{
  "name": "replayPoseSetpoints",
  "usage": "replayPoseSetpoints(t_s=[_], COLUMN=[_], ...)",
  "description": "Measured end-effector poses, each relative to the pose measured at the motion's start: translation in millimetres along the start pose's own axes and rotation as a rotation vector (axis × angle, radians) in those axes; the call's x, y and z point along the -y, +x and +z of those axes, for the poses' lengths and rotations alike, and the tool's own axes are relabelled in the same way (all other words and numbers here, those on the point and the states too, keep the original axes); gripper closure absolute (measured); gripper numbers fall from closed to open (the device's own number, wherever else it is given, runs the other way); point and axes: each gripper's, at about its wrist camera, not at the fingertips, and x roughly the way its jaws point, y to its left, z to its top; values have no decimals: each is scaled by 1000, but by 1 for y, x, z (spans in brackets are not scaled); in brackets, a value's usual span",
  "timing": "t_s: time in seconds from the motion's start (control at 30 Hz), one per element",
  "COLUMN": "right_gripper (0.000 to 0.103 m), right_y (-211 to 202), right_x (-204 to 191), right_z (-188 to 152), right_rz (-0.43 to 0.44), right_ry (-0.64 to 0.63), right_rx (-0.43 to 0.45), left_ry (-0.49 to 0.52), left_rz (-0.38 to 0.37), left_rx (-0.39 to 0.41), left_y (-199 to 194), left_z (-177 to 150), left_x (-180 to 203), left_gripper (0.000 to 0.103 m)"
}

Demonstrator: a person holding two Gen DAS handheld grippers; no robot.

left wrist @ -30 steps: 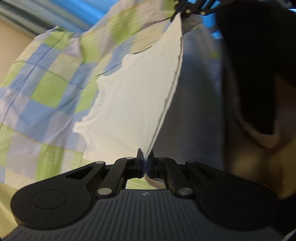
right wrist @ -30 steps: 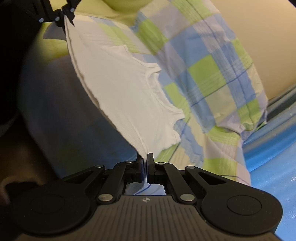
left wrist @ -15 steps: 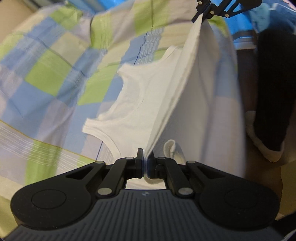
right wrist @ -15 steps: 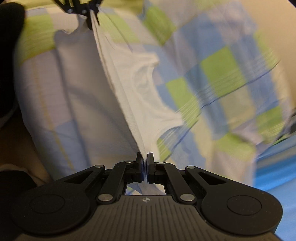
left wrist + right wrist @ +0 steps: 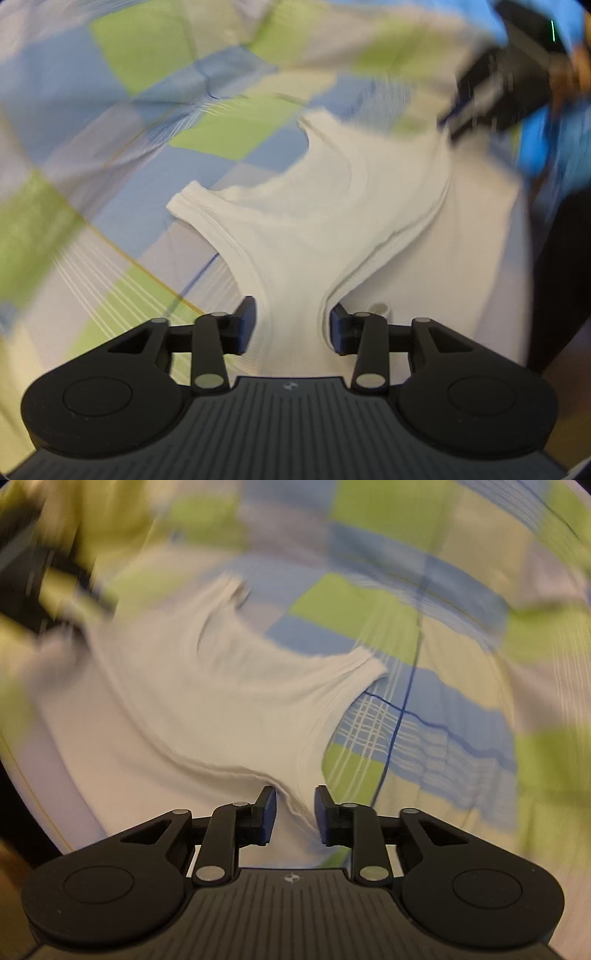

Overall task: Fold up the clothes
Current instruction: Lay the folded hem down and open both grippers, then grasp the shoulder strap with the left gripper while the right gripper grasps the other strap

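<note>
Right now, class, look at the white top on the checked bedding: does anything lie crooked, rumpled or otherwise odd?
Yes. The white tank top lies on the checked bedding, but its folded edge is not flat: a raised ridge snakes towards the open right gripper. The left gripper is open too, so the fold needs smoothing.

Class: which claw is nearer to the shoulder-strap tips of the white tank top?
About equal. Left claw and right claw are both open, straddling the hem edge of the white tank top, each at the end opposite the strap tips; neither is clearly nearer.
</note>
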Motion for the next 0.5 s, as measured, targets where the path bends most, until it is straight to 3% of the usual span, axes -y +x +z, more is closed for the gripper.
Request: replayPoseSetpoints(t_s=[0.13, 0.3, 0.37, 0.5], right_gripper=[59, 58, 58, 58], right_y=[-9, -17, -20, -24], right_x=[2, 4, 1, -1], right_z=[-10, -19, -24, -37], right_rz=[4, -4, -13, -25], right_ry=[94, 190, 192, 218], right_rx=[9, 44, 61, 101], left_ry=[-122, -327, -355, -313], left_rz=[-29, -81, -77, -33], left_rx=[-42, -22, 12, 74], left_y=[-7, -7, -14, -32], left_z=[-11, -19, -20, -22], left_x=[-9, -37, -37, -8], left_gripper=[60, 61, 61, 62])
